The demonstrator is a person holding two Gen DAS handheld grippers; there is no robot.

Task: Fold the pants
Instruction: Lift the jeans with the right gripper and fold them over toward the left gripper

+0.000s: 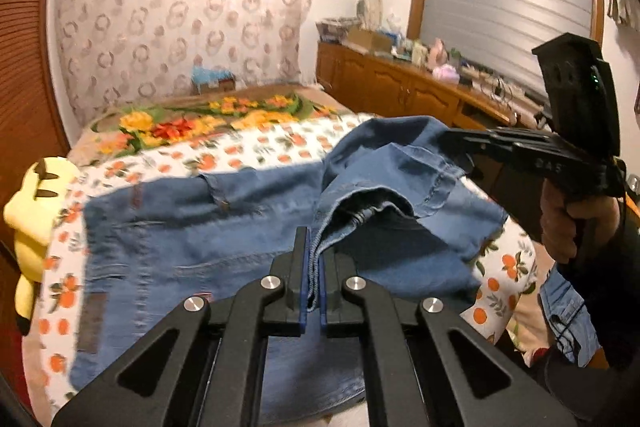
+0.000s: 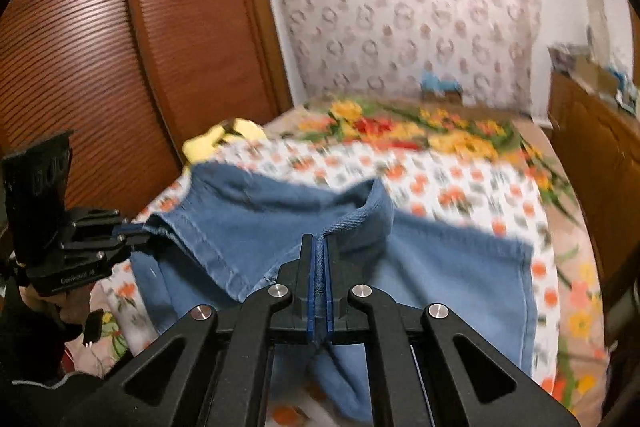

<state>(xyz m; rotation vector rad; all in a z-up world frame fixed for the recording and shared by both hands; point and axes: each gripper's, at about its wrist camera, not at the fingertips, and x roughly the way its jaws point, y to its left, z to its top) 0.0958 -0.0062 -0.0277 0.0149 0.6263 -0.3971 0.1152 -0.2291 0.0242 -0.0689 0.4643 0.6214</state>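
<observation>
1. left wrist view: left gripper (image 1: 315,259) clamped on a denim edge of the pants (image 1: 192,227) at 6 o'clock; rest of the garment spreads flat toward 9 o'clock on the orange-print sheet (image 1: 248,147) over the bed.
2. right wrist view: right gripper (image 2: 319,267) closed on another hem of the same jeans, cloth pinched between the blue pads (image 2: 310,291); left unit seen at 9 o'clock holding its edge too.
3. step, my read: mid-fold, both held ends lifted and being carried over the laid part. frames blurred, so moving.
4. next move likely calls for bringing both ends level, laying them onto the far edge so hems line up, then letting go. sag between the grippers could wrinkle the fold.
5. room: open sheet toward 12 o'clock, plenty. yellow plush (image 1: 32,203) sits at the bed edge at 9 o'clock, near the jeans. wooden cabinet (image 1: 400,87) at 2 o'clock, well apart.
</observation>
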